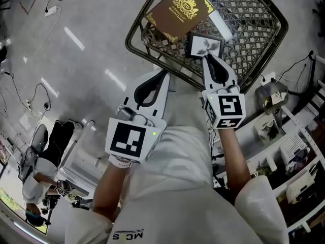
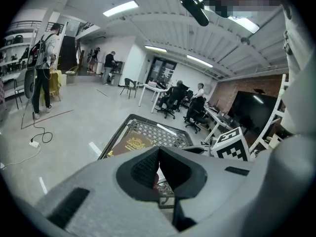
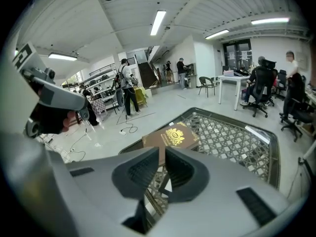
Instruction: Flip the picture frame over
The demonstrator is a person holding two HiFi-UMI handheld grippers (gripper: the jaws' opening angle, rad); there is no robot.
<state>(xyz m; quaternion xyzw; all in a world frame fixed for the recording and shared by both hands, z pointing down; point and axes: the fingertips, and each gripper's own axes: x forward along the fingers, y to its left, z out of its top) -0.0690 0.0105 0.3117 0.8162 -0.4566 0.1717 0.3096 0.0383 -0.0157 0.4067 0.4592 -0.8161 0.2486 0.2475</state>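
The picture frame (image 1: pixel 205 46), dark-edged with a pale flower picture facing up, lies in a black wire basket (image 1: pixel 278 39) beside a brown box with a gold crest (image 1: pixel 179 10). My right gripper (image 1: pixel 205 58) hovers just at the frame's near edge. In the right gripper view its jaws (image 3: pixel 162 152) stand a narrow gap apart with nothing between them, and the brown box (image 3: pixel 170 136) lies beyond. My left gripper (image 1: pixel 165 73) is over the basket's near rim, left of the frame. Its tips (image 2: pixel 158 149) meet, empty. The frame is hidden behind the jaws in both gripper views.
The basket (image 2: pixel 163 132) stands on a grey floor. White shelves with devices (image 1: pixel 292 146) are at the right. Cables and a power strip (image 1: pixel 51 9) trail on the floor at upper left. A person (image 1: pixel 40 177) stands at lower left. Desks and office chairs (image 3: pixel 259 95) are beyond.
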